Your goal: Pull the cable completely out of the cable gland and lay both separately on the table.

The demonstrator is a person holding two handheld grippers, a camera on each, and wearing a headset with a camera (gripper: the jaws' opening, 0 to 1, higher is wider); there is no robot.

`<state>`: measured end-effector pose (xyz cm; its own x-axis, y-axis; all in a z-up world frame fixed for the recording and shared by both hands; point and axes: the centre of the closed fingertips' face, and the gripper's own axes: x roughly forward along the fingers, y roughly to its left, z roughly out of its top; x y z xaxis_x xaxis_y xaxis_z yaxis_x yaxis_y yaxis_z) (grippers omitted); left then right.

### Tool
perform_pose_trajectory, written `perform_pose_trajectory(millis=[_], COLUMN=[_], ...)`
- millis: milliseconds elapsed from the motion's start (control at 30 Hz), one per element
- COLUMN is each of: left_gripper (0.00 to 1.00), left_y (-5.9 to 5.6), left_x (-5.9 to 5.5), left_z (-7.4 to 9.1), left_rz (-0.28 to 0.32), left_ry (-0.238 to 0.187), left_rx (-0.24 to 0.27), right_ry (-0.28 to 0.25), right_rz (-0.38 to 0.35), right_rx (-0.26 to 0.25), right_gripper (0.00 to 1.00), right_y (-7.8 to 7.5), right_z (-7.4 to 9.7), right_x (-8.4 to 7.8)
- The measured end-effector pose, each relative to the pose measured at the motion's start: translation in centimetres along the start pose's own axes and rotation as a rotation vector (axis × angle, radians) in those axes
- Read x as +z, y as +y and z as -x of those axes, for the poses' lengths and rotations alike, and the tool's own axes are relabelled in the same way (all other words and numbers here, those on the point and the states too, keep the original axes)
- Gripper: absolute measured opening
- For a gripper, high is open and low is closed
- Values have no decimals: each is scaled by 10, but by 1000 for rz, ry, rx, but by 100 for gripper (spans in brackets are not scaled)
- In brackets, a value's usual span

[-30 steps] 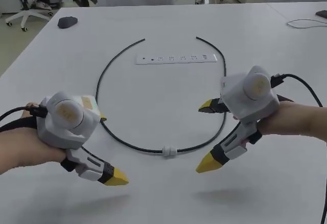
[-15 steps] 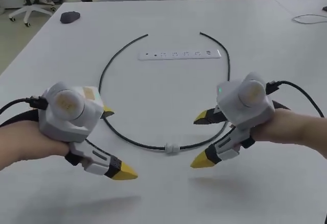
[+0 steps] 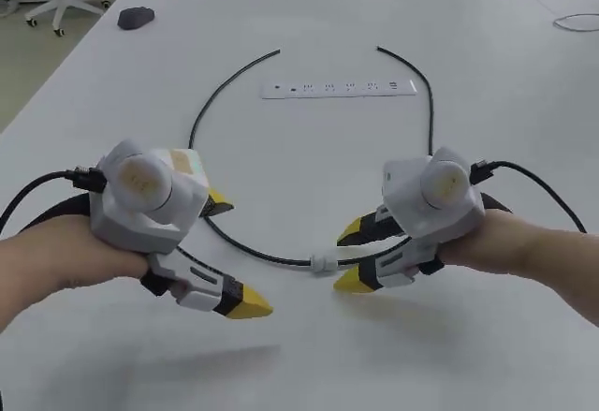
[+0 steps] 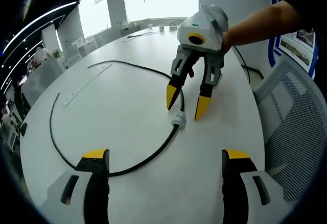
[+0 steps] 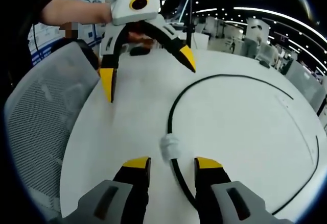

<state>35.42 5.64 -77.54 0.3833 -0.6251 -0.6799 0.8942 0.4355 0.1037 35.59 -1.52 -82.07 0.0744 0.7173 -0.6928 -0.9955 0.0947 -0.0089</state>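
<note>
Tongs both apart (nothing clamped); right tongs [image 3: 348, 256] have neared the cable gland [image 3: 321, 262], left tongs [image 3: 239, 256] farther off, so grasp looks imminent.

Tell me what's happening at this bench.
A person holds a gripper in each hand over a white table. A black cable lies there in a loop, threaded through a white cable gland. The right gripper is open, its jaws on either side of the cable right next to the gland. The left gripper is open wide above the cable further along. Nothing is gripped yet.
</note>
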Motion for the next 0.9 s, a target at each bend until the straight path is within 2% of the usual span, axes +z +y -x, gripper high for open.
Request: perform_pose_trajectory(millis=[67,167,300,367,400,433,500,533,567,633,667,700,733,767,833,900], left_gripper=[96,91,89,93,97,99,98,98,99,96,94,91,89,89,95,93], left_y=[0,-4,-4,2,11,13,12,9,10,10,5,-1,-7,-11,-21,-26], left_x=[2,3,4,4,4,3,3,4,5,6,7,12,17,15,10,11], left_z=[-1,-3,-4,-5,-5,-5,-4,-4,-4,-5,-6,-7,-8,-9,-15,-18], left_rz=[-6,39,48,23,-32,-65,-4,65,89,87,98,80,21,15,83,83], left_ry=[-16,-16,-22,-30,-28,-25,-38,-50,-56,-64,-73,-101,-135,-122,-92,-104], left_rx=[6,-12,-2,34,82,94,80,63,60,60,36,5,-8,-19,-63,-78], right_ry=[1,-6,-7,-12,-12,-14,-17,-21,-22,-26,-27,-27,-24,-19,-17,-20], right_rz=[9,22,42,30,28,31,19,19,21,10,9,4,-1,-2,11,17], right_rx=[0,1,-1,-6,-4,-6,7,5,4,3,2,7,11,11,13,27], right_gripper=[29,26,21,20,19,17,12,10,10,9,9,9,9,9,8,8], right_y=[0,0,-1,-1,-1,-2,1,1,1,0,1,2,5,6,10,16], right_z=[-1,-4,-7,-8,-8,-8,-8,-8,-8,-8,-8,-8,-8,-7,-5,-3], right_x=[1,3,5,7,7,7,7,7,7,6,6,6,6,5,4,3])
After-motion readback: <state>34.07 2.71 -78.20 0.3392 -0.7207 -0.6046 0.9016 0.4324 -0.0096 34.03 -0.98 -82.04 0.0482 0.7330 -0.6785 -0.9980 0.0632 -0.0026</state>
